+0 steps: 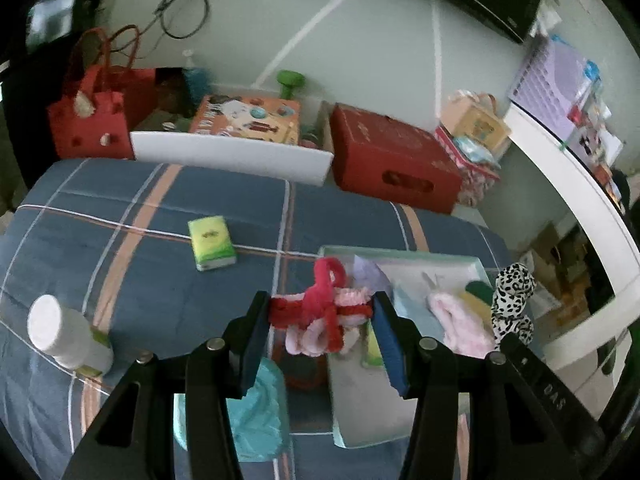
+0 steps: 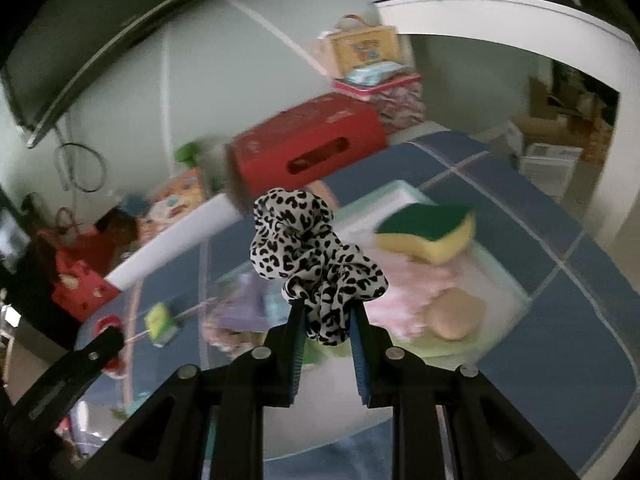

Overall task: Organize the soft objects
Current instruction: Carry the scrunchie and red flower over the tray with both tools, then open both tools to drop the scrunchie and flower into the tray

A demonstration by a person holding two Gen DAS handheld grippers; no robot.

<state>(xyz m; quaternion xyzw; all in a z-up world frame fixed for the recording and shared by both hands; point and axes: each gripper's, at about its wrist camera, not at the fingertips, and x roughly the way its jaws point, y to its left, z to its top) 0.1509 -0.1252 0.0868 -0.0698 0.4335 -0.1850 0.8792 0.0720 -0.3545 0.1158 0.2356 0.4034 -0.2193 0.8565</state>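
Right wrist view shows the right gripper [image 2: 326, 316] clamped on a light, floppy scrunchie [image 2: 314, 256], while the left gripper [image 1: 320, 312] pinches soft chenille loops [image 1: 320, 308] mid-bundle.

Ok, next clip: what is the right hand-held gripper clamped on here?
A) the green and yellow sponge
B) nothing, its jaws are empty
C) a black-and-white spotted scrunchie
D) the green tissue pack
C: in the right wrist view the right hand-held gripper pinches the black-and-white spotted scrunchie between its blue pads, while the green and yellow sponge lies in the tray behind it.
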